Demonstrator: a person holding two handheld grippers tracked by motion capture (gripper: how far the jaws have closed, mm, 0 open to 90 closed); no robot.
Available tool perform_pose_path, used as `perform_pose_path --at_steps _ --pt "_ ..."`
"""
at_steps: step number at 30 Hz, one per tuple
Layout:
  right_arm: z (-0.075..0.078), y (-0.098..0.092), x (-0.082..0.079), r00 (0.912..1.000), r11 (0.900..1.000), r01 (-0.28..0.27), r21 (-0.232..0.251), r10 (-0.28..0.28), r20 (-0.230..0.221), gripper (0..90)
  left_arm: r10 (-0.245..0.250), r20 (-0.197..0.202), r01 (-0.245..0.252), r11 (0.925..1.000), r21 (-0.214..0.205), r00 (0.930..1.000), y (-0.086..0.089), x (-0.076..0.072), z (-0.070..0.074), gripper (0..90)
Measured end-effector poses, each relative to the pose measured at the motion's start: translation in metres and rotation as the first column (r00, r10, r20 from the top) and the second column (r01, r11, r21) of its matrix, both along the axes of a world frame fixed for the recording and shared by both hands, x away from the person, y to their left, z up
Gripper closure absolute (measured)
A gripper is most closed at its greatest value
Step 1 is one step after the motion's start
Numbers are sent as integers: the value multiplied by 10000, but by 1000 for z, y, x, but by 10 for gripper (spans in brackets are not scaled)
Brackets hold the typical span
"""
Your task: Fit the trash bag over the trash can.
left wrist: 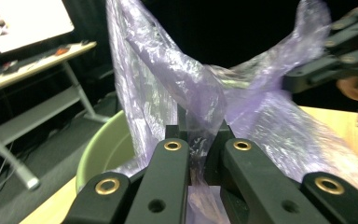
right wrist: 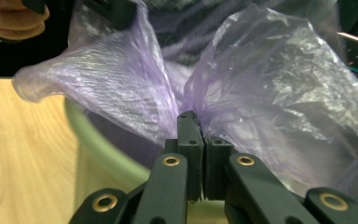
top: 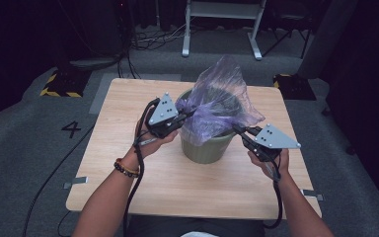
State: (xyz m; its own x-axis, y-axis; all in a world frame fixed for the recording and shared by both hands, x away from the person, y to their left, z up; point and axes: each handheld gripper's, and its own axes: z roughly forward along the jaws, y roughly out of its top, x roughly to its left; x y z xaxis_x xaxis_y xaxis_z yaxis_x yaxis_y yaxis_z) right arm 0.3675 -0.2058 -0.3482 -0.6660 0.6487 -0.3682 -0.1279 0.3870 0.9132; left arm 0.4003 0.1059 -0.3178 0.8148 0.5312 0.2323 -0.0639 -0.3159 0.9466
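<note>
Left claw (top: 191, 114): clamped on the left edge of the purple bag (top: 222, 96); in the left gripper view the thin film is pinched between its pads (left wrist: 181, 133).
Bag, place: it stands in and above the green bin (top: 207, 148), in the middle of the counter (top: 128, 163), with its top rising toward the far side.
Bag, character: I judge it very light, soft and thin, a crinkly film with no stiffness; it will follow any pull and can tear if it is stretched too hard.
Bag, slipperiness: the surface looks glossy, so a loose pinch may slide off.
Where to hold: at the rim of the mouth, on two opposite sides, with some gathered film between the pads.
Bin: looks rigid and light; it may tip if the bag is pulled sideways.
Right claw (top: 238, 130): closed on the right near edge of the bag, with the film bunched at its tips (right wrist: 189, 126).
</note>
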Motion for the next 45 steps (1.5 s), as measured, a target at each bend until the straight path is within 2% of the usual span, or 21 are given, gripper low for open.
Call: perform_pose_path --at_steps 2,4,5,7,11,13,16,20,22,24,26,27,29,30,31,32,34,38,40,42,45 --pt "-6 -3 -5 9993 9997 -197 138 201 -324 888 28 148 -27 10000 -48 9999 9 -9 -9 887" --pt "-10 -4 -9 9983 9993 -365 104 369 -440 890 -112 140 114 9999 -103 9998 11 -11 -13 885" --pt "-13 -4 -12 9984 9993 -377 13 378 -431 890 -122 396 127 9998 -118 9991 16 -18 -19 877" --pt "-14 -5 -14 9981 9991 -424 4 424 -449 889 -326 442 331 9994 -121 9985 19 -23 -23 874" --pt "-25 -13 -24 9943 9979 -630 173 643 -852 857 -341 220 338 9993 147 9992 22 -29 -40 876" --pt "-31 -17 -25 9929 9983 -578 55 581 -1042 753 -341 35 340 9993 148 9994 24 -29 -47 874" --pt "-39 -30 -22 9852 9984 -423 369 479 -1646 513 -270 -178 271 9996 74 9995 26 -27 -53 875" --pt "-42 -59 -15 9676 9884 4 1517 379 -2495 366 -293 -373 292 9996 -18 9989 27 -24 -58 873" --pt "-39 -75 -12 9592 9774 240 2101 367 -2802 338 -345 -386 343 9994 -49 9987 27 -23 -59 865" --pt "-31 -88 -9 9547 9637 492 2625 318 -2958 312 -413 -425 413 9991 -25 9982 26 -23 -60 858" --pt "-20 -96 -5 9525 9536 487 2972 452 -3011 305 -430 -408 435 9990 116 9982 24 -24 -60 850" --pt "-14 -98 -2 9524 9511 496 3050 469 -3013 298 -413 -390 420 9990 173 9984 24 -24 -60 849" --pt "-1 -99 3 9599 9498 646 3061 247 -2794 288 -474 -420 484 9986 231 9980 24 -24 -60 828" --pt "5 -100 6 9612 9460 640 3179 272 -2747 278 -473 -488 485 9985 235 9977 25 -24 -60 809" --pt "12 -98 10 9604 9463 625 3173 295 -2771 271 -534 -527 547 9982 234 9972 25 -24 -60 801" --pt "15 -96 14 9597 9510 626 3028 259 -2799 262 -581 -540 596 9979 270 9969 26 -24 -60 798" --pt "19 -92 25 9621 9587 772 2739 4 -2727 258 -582 -576 601 9977 321 9966 28 -23 -59 787" --pt "22 -88 42 9541 9523 477 3013 458 -2959 238 -569 -712 590 9979 277 9958 31 -21 -58 771" --pt "23 -83 48 9530 9582 366 2837 521 -2986 248 -418 -833 450 9983 364 9956 33 -18 -58 748" --pt "23 -75 54 9560 9698 588 2366 135 -2930 356 -207 -926 241 9991 358 9955 34 -16 -57 676" --pt "23 -67 61 9560 9750 503 2166 158 -2931 603 189 -1014 -181 9998 92 9947 38 -14 -55 469"
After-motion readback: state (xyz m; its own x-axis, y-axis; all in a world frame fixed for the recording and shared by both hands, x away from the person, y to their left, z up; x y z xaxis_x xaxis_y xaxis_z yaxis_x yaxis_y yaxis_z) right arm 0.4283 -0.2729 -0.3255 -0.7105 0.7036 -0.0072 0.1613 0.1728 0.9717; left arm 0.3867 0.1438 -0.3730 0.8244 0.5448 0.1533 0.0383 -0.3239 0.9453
